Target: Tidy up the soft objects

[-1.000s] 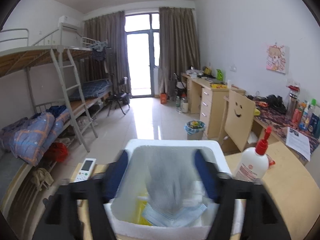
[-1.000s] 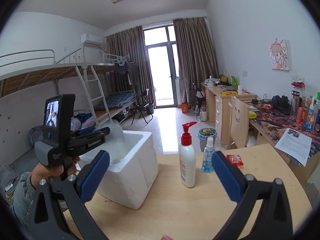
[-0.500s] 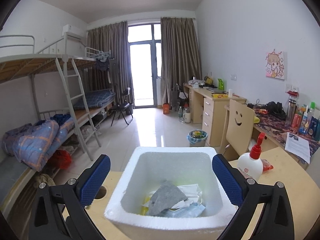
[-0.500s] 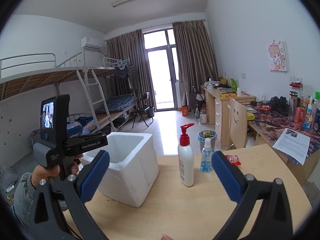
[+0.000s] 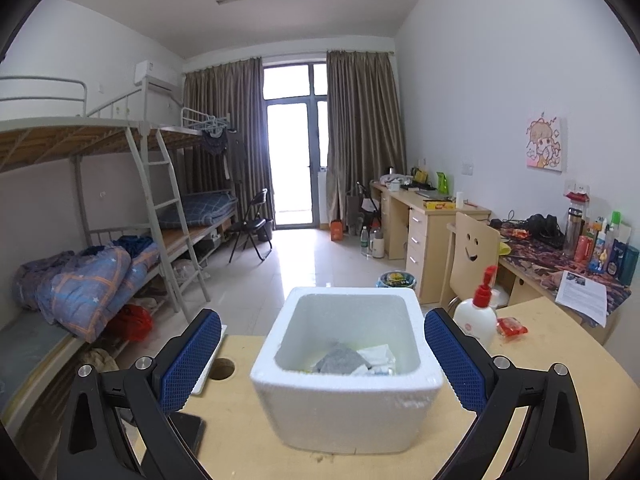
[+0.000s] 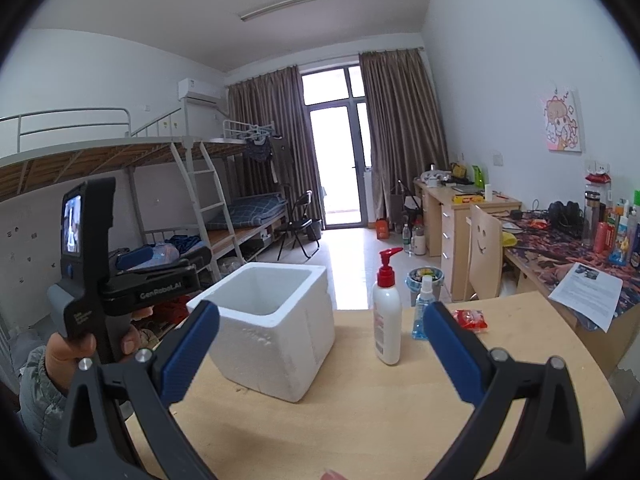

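Observation:
A white foam box (image 5: pixel 346 380) stands on the wooden table (image 5: pixel 552 364). Inside it lie a grey cloth (image 5: pixel 338 362), white tissue packs (image 5: pixel 378 354) and a blue mask edge. My left gripper (image 5: pixel 322 364) is open and empty, its blue pads to either side of the box, in front of it. In the right wrist view the box (image 6: pixel 276 320) sits left of centre. My right gripper (image 6: pixel 320 350) is open and empty above the table. The left gripper's body (image 6: pixel 120 280) shows at the left, held in a hand.
A white pump bottle (image 6: pixel 387 312) and a small blue spray bottle (image 6: pixel 423 314) stand right of the box, with a red packet (image 6: pixel 472 319) behind. A phone (image 5: pixel 188 434) and a table hole (image 5: pixel 222 369) lie left of the box. Desks, a chair and bunk beds lie beyond.
My left gripper opened and let the grey cloth fall into the foam box, then drew back and rose away from it. The right gripper stayed nearly still.

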### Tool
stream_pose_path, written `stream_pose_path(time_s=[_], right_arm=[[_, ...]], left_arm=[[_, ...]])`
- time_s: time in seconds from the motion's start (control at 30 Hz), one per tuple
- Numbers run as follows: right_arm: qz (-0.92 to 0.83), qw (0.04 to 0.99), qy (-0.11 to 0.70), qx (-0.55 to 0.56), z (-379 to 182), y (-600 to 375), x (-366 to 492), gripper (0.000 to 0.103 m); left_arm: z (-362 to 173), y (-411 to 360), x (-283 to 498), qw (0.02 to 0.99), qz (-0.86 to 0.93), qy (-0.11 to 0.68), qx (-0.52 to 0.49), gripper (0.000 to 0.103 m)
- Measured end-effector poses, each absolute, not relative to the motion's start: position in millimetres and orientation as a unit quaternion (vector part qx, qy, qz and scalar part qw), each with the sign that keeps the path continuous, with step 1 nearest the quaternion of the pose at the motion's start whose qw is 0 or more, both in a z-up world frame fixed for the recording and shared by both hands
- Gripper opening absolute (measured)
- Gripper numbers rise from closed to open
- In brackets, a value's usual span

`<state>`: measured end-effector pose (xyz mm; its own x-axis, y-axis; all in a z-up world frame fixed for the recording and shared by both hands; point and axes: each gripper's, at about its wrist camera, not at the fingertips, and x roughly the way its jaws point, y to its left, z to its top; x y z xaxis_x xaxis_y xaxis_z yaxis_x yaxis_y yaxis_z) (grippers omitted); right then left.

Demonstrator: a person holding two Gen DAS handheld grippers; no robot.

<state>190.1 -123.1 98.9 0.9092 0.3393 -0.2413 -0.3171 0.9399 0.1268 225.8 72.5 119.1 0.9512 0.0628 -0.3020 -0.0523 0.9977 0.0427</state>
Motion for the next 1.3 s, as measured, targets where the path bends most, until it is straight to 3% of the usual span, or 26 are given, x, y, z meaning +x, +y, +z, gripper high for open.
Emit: stream_pose_path(time_s=[0.8, 1.3], right_arm=[[0.195, 0.976, 0.093, 0.015, 81.5, -111.4, 84.5, 0.103], [0.19, 0.979, 0.071, 0.011, 59.3, -113.6, 53.3, 0.103]], left_arm=[[122.7, 57.7, 51.0, 0.996, 0.032, 0.083, 0.013, 0.102], [91.1, 56.7, 14.1, 0.997, 0.03, 0.069, 0.003, 0.102]])
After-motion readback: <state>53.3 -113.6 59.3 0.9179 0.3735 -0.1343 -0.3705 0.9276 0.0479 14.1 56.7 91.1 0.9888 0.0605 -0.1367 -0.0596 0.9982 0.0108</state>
